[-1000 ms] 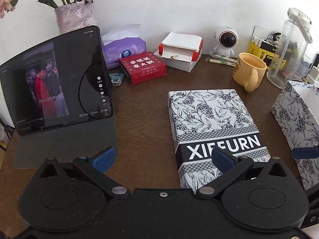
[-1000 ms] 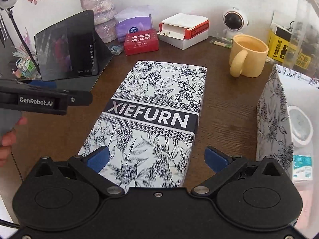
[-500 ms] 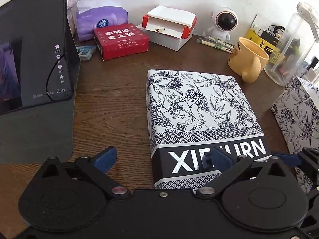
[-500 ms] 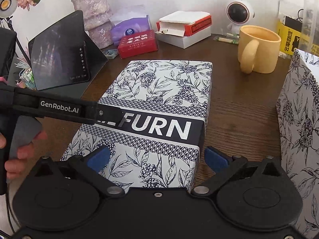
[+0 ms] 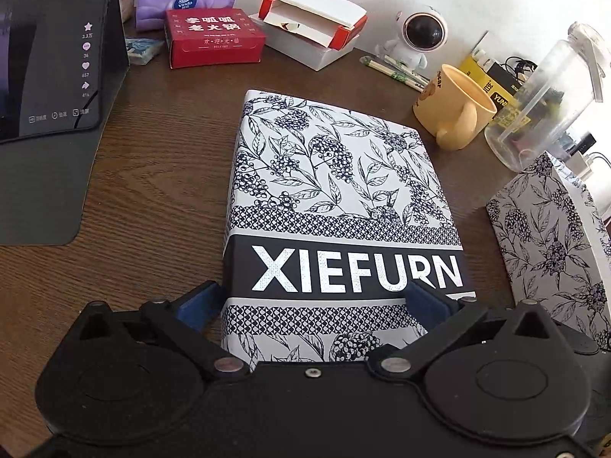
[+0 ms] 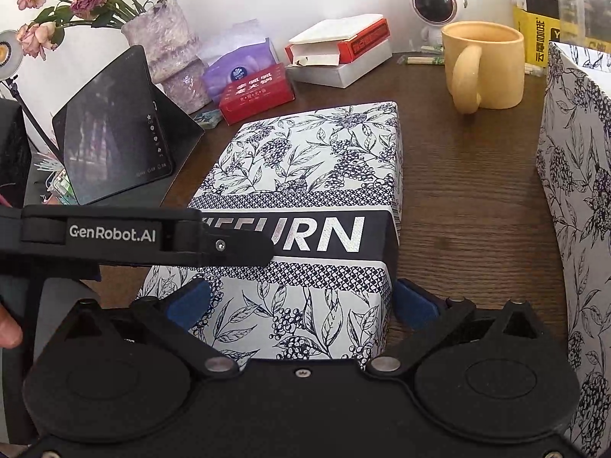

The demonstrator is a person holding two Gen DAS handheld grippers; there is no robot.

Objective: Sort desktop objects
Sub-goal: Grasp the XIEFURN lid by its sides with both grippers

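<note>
both jaws wide open, gripping nothing. xiefurn box (image 5: pixel 336 206) lies flat on the desk (image 5: pixel 152 198) between my left gripper (image 5: pixel 317 301) pads; right gripper (image 6: pixel 301 301) straddles it too. risk: box nearly fills the gap, so pads could slip off glossy sides.

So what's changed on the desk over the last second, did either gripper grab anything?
Both grippers closed in on the flat blue-and-white floral XIEFURN box. The left gripper swung right, away from the black tablet, and now straddles the box's near end; the right gripper came forward to straddle it too. Both jaws are open, nothing gripped. The box and yellow ceramic mug stayed put.
</note>
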